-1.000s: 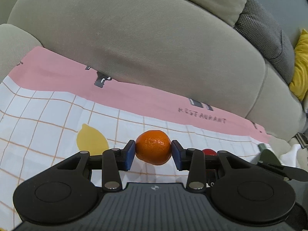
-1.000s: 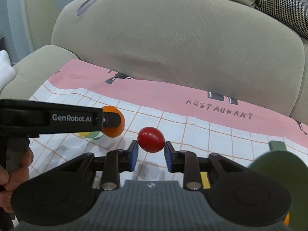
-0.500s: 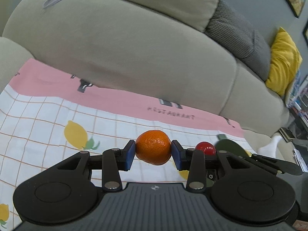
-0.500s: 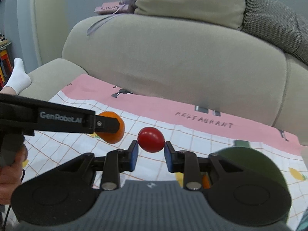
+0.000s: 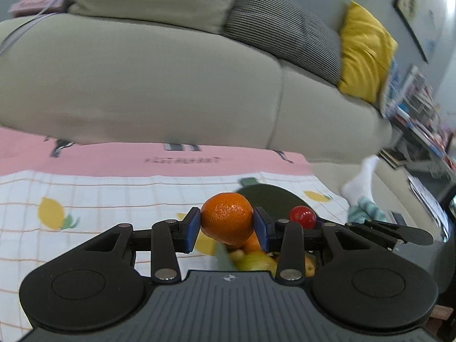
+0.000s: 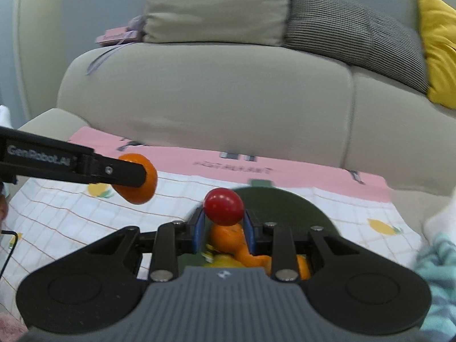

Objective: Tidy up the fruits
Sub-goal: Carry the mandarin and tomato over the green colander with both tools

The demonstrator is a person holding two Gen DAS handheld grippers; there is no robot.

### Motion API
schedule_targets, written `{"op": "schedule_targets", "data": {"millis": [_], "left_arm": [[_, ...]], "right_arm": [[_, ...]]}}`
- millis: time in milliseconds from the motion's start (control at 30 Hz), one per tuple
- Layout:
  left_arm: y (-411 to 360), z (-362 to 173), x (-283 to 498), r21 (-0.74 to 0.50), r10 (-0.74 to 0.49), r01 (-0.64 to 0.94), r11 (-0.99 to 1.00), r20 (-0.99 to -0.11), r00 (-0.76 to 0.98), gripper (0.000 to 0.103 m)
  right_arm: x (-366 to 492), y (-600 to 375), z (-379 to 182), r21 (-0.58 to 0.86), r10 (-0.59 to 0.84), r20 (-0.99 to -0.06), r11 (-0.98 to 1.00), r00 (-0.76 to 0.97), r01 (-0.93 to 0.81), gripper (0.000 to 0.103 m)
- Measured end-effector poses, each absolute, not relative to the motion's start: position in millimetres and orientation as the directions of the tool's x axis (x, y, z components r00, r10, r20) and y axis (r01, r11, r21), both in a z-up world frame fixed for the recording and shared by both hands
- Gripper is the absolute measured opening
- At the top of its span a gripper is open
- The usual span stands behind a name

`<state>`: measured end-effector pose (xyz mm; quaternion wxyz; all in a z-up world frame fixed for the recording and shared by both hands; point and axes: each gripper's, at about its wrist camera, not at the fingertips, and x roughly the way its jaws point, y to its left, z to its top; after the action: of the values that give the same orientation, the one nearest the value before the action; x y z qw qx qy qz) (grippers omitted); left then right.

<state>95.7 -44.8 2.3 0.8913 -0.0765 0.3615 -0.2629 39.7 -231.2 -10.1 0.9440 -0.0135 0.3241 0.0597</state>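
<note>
Left wrist: left tongs [image 5: 227,225] clamped on an orange [image 5: 227,219], held above the checked cloth [image 5: 114,193] near its right edge. Cloth lettering too blurred to read.

Right wrist: right tongs [image 6: 223,225] pinched on a red tomato [image 6: 223,205] over the green plate [image 6: 285,208]. Left tongs' arm reads "GenRobot.AI".

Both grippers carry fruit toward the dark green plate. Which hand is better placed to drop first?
Right, probably. The right gripper holds the red tomato already above the dark green plate and its fruit pile. The left gripper, clamped on the orange, sits further toward the plate's edge.
</note>
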Motion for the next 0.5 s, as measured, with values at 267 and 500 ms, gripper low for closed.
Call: {"op": "schedule_targets", "data": {"millis": [267, 500], "left_arm": [[-99, -5, 104, -0.292, -0.544, 0.489, 0.822, -0.658, 0.522, 0.045], [-123, -19, 121, -0.285, -0.524, 0.490, 0.824, -0.711, 0.468, 0.045]], "right_arm": [[34, -277, -24, 0.051, 0.054, -0.624, 0.998, 0.780, -0.028, 0.026], [43, -289, -40, 0.039, 0.052, -0.641, 0.999, 0.766, -0.034, 0.026]]}}
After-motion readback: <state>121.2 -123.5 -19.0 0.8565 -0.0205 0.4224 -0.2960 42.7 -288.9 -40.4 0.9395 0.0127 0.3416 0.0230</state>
